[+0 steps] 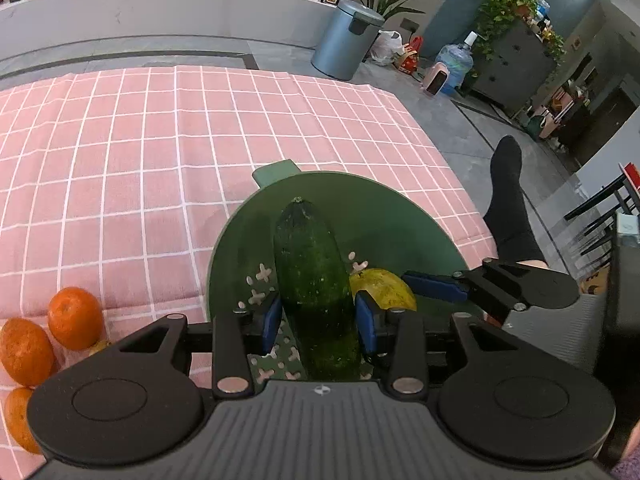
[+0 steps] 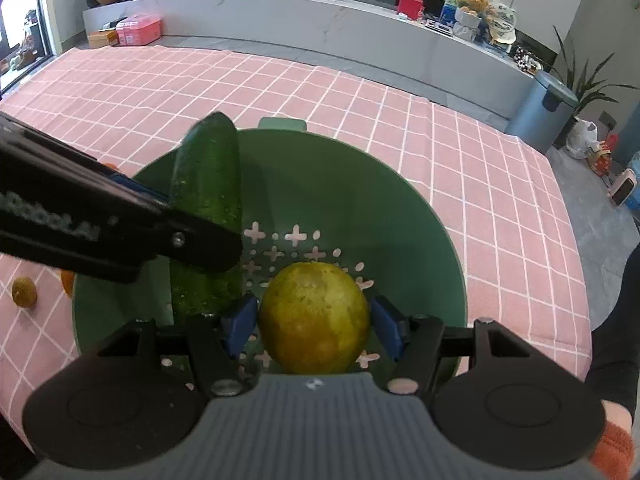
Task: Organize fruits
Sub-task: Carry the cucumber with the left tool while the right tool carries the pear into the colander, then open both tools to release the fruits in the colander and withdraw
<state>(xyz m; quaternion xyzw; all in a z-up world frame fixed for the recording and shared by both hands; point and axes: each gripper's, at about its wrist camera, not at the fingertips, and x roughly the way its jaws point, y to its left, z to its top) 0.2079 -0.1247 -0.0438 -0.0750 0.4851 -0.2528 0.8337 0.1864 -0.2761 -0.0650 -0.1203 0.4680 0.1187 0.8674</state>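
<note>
At the centre of the left wrist view the left gripper (image 1: 316, 322) is clamped on a dark green cucumber (image 1: 314, 284), its blue pads pressing both sides, the cucumber pointing up over the green perforated bowl (image 1: 384, 216). In the right wrist view the right gripper (image 2: 314, 324) straddles a yellow-green round fruit (image 2: 314, 318) lying in the bowl's bottom; the left pad touches it, the right pad stands a little off, so the jaws are apart. The left gripper's black arm crosses the left of that frame and hides part of the cucumber. Three oranges (image 1: 74, 318) sit at lower left on the pink checked cloth (image 1: 160, 140), and a small brown fruit (image 2: 24, 292) lies at the left edge.
</note>
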